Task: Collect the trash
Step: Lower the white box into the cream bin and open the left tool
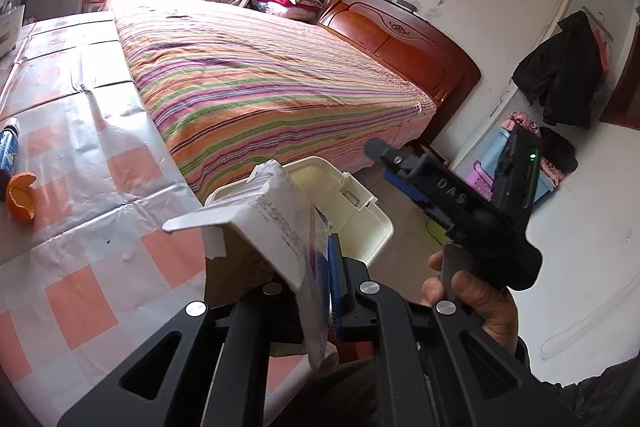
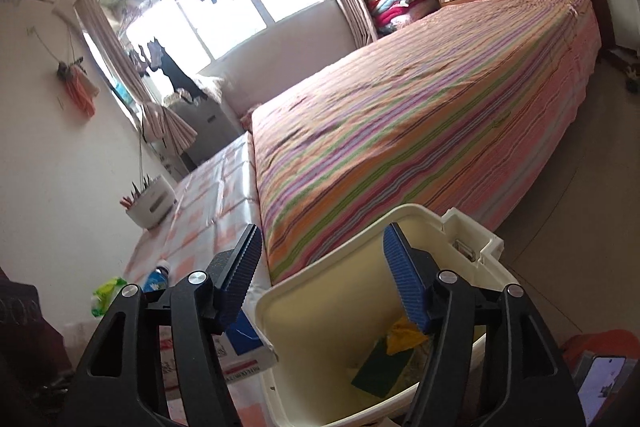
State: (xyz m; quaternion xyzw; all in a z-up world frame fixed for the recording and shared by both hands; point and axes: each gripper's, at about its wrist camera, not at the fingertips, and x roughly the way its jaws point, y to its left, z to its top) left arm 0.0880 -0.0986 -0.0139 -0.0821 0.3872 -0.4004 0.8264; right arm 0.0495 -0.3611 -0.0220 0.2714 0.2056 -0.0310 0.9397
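Note:
My left gripper [image 1: 316,267] is shut on a flattened white carton [image 1: 276,219] with small print, held up just in front of the cream bin [image 1: 376,231]. A hand holds my right gripper [image 1: 384,155] to the right of the bin. In the right wrist view that gripper [image 2: 322,247] stands open over the bin [image 2: 332,315], with nothing between its blue pads [image 2: 404,287]. A green and yellow wrapper [image 2: 384,359] lies on the bin's floor. A white and blue carton [image 2: 244,343] shows beside the bin's left rim.
On the checked pink and silver table cloth [image 1: 80,267] lie an orange peel [image 1: 22,199], a blue bottle [image 1: 8,151] and a green wrapper [image 2: 106,293]. A striped bed [image 1: 260,79] runs along the table's far side. A white pen holder [image 2: 150,205] stands by the wall.

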